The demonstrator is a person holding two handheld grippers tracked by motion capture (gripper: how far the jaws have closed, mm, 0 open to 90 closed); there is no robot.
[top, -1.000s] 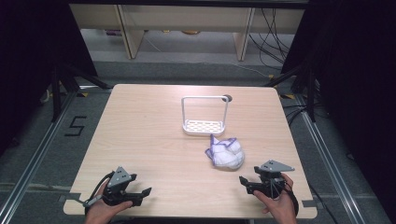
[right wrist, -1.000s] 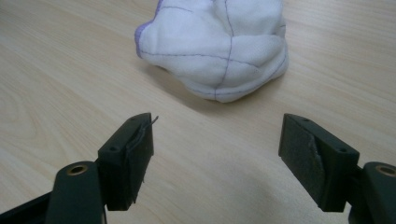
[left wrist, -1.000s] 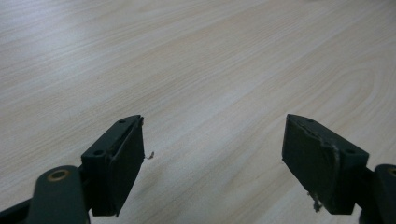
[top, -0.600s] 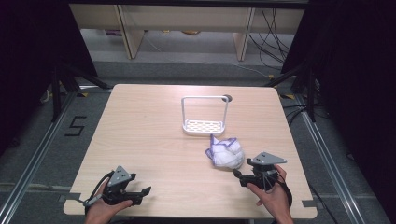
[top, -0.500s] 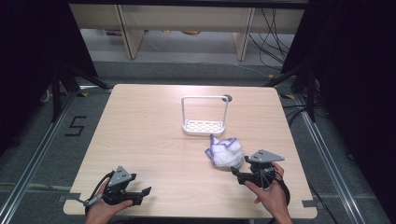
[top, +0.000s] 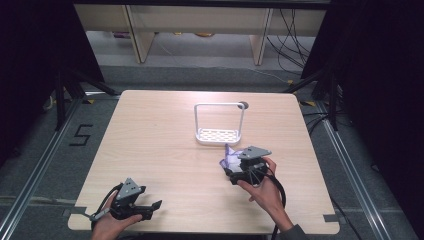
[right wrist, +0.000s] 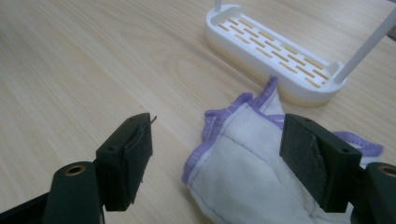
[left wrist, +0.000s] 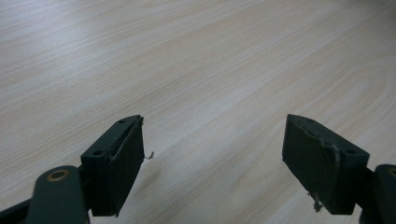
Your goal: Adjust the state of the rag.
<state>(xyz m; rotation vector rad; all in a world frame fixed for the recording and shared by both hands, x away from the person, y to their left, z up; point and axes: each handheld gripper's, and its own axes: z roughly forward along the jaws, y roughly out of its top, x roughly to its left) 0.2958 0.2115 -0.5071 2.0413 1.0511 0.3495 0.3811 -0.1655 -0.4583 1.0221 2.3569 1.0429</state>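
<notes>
Right gripper (top: 231,169) of mine hangs over a crumpled white cloth (top: 231,159) just before the rack (top: 218,135) on the worktop (top: 150,145); my left gripper (top: 150,207) idles, jaws wide. Right gripper view: jaws wide, having just spread, pads clear; the cloth (right wrist: 243,158) bunches, one purple-hemmed corner pointing toward the rack (right wrist: 275,51).

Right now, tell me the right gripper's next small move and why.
Probably ease the right gripper down and close on the cloth: its jaws stand open with the crumpled cloth partly between them, not yet pinched, beside the white rack.
</notes>
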